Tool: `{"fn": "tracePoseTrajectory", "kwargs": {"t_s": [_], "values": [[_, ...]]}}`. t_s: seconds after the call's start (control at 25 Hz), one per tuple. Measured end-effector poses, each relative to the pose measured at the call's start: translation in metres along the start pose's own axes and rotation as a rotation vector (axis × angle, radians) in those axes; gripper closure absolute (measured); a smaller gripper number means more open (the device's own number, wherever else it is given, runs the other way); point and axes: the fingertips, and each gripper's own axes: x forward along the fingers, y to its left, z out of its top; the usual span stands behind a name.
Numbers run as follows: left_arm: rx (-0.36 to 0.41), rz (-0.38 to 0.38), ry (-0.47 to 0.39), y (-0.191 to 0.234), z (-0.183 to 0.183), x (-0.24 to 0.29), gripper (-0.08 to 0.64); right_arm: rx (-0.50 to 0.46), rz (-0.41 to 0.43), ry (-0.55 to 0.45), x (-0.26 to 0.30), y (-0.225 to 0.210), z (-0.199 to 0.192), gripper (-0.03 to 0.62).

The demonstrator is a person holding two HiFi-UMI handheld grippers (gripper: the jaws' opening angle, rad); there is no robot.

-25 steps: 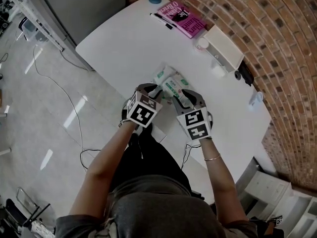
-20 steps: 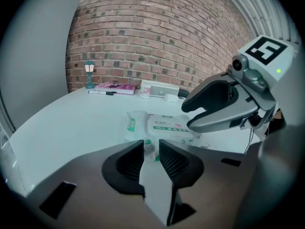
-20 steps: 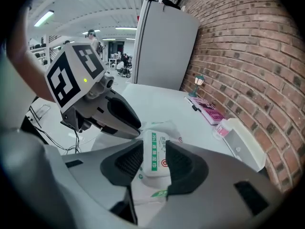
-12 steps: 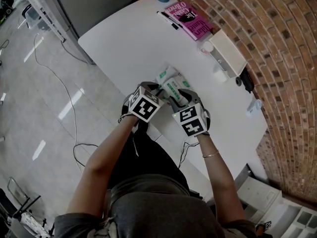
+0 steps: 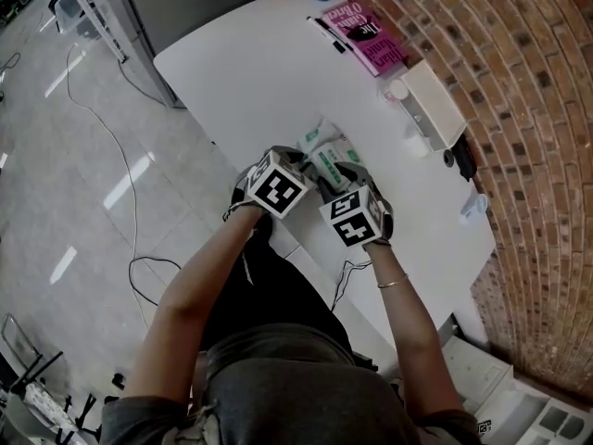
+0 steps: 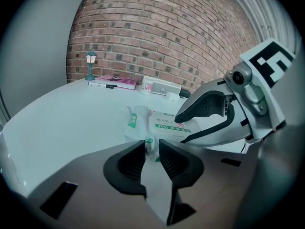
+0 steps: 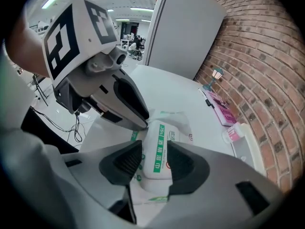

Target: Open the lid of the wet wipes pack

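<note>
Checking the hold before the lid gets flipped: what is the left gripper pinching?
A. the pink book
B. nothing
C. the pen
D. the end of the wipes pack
D: the left gripper view shows the left gripper closed on the thin end of the pack.

Near front edge of table, wet wipes pack, left gripper on its left end, right gripper straddling its lid, book and box behind, along wall.
</note>
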Motion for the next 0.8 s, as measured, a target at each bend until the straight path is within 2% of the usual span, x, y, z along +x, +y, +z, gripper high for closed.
{"fn": "tracePoseTrajectory", "kwargs": {"t_s": [0.48,0.8], "values": [[0.011,0.018,-0.012,-0.001,0.001,0.001,0.465,-0.027,0.010,0.064,0.008,-0.004,0.000,0.423],[0.023,0.023,-0.014,-0.001,0.000,0.002,0.465,-0.022,0.038,0.110,0.012,-0.001,0.000,0.453]]}}
